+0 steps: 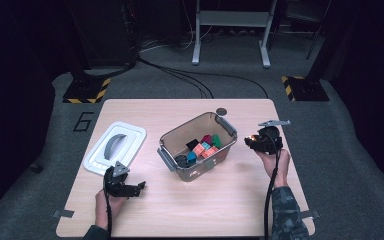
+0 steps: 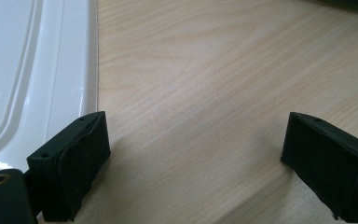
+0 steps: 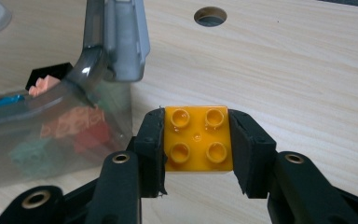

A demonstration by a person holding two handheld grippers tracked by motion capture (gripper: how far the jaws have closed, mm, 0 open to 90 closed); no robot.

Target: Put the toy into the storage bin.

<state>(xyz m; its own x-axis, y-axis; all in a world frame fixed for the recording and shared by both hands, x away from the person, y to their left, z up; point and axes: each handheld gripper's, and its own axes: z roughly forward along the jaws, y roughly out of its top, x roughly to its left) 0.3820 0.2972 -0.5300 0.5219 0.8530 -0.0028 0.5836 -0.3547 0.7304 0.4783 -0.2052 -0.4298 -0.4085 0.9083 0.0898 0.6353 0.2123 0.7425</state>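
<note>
Grip on the yellow brick [image 3: 198, 139] is by its sides, studs up, in the right claw [image 3: 196, 144] just beside the clear bin [image 1: 172, 137], likely for dropping in; the left claw [image 2: 193, 163] rests released over the worktop [image 2: 205, 70] beside the white lid [image 2: 32, 70]

The bin [image 1: 198, 145] sits mid-surface [image 1: 220, 210], with blocks [image 1: 203, 148] lying inside it. The lid [image 1: 115, 148] lies on the surface to its left, well apart. My left claw [image 1: 136, 189] rests just in front of the lid, its near corner beside one jaw. My right claw [image 1: 250, 142] is right of the bin, just beside its end latch [image 3: 125, 39], a brick [image 3: 197, 138] between the jaws. Behind the bin is a hole [image 1: 222, 111] in the surface.
</note>
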